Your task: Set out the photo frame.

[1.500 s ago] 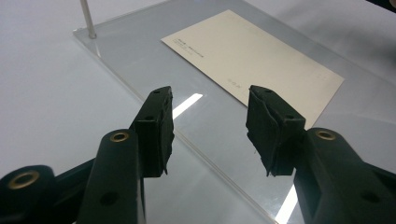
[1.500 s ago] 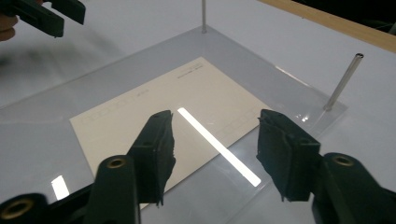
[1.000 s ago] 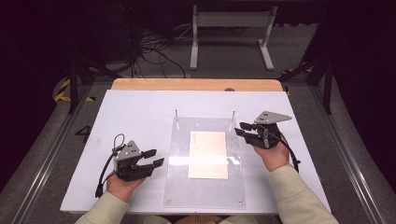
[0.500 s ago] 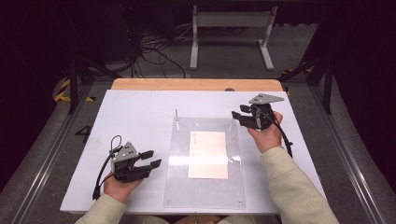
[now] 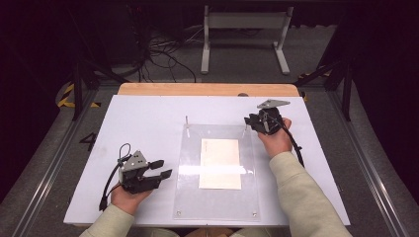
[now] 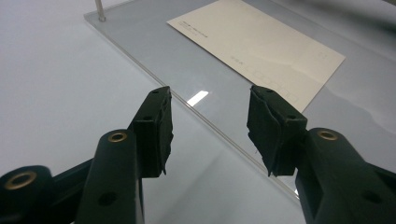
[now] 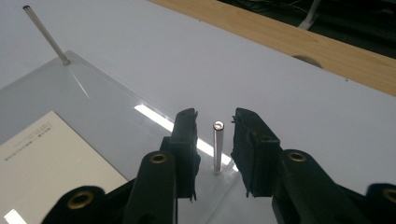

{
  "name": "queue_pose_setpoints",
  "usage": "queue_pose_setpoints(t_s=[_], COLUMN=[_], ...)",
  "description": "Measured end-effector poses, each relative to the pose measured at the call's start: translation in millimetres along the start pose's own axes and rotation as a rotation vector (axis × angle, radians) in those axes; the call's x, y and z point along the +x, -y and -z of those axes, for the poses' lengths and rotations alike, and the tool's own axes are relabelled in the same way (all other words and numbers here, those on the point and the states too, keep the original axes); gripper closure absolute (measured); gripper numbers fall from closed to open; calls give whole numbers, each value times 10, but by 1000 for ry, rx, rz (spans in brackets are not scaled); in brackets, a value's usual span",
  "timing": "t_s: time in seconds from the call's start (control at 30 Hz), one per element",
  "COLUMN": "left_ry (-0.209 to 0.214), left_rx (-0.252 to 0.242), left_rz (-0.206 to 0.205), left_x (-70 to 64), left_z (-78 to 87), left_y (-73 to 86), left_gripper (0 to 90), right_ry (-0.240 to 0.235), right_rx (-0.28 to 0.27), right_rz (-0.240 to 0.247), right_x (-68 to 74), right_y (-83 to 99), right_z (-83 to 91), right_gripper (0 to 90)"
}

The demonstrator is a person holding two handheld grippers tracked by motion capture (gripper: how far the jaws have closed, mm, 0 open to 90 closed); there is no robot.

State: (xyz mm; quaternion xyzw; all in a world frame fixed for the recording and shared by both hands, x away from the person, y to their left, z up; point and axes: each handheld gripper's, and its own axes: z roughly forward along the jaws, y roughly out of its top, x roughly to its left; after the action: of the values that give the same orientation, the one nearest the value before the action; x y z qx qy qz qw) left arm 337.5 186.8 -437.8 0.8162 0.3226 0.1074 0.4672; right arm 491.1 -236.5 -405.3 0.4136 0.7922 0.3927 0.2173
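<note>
R tongs point(image 7: 214, 128) astride far-corner pin point(image 7: 217, 145), unclosed

floor point(image 5: 237, 59): grey, lying in dim light | cables point(image 5: 163, 49): trailing at back | white stand point(image 5: 244, 37): standing behind table point(image 5: 148, 123) | hazard tape point(image 5: 66, 96): showing at left

A wooden board point(image 5: 207, 89) edges the white table point(image 5: 143, 123).

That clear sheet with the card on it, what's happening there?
A person works with a hand-held gripper in each hand. The right gripper is open, its jaws either side of a thin metal pin standing at a far corner of the clear plate. The left gripper, also open, hovers at the plate's near left edge. A cream card lies flat on the plate.
</note>
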Motion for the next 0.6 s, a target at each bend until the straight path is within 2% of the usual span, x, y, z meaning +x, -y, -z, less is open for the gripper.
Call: queue_pose_setpoints(t_s=[0.13, 0.2, 0.27, 0.37, 0.5, 0.6], left_ry=[6, 7, 7, 7, 8, 11], left_rx=[1, 2, 2, 3, 6, 6], left_rz=[2, 2, 2, -2, -3, -8], left_x=[-1, 2, 2, 4, 2, 3], left_z=[-1, -2, -4, -5, -7, -8], left_y=[6, 8, 9, 8, 8, 8], left_gripper=[503, 503, 503, 502, 501, 501], right_ry=[18, 1, 0, 22, 49, 42], right_rx=[9, 6, 4, 6, 5, 1], right_rz=[-6, -19, -36, -13, 37, 13], right_x=[-3, -10, -13, -1, 46, 35], right_y=[33, 38, 44, 47, 44, 49], right_z=[-71, -95, -108, -118, -124, -122], right_gripper=[694, 703, 758, 826, 836, 837])
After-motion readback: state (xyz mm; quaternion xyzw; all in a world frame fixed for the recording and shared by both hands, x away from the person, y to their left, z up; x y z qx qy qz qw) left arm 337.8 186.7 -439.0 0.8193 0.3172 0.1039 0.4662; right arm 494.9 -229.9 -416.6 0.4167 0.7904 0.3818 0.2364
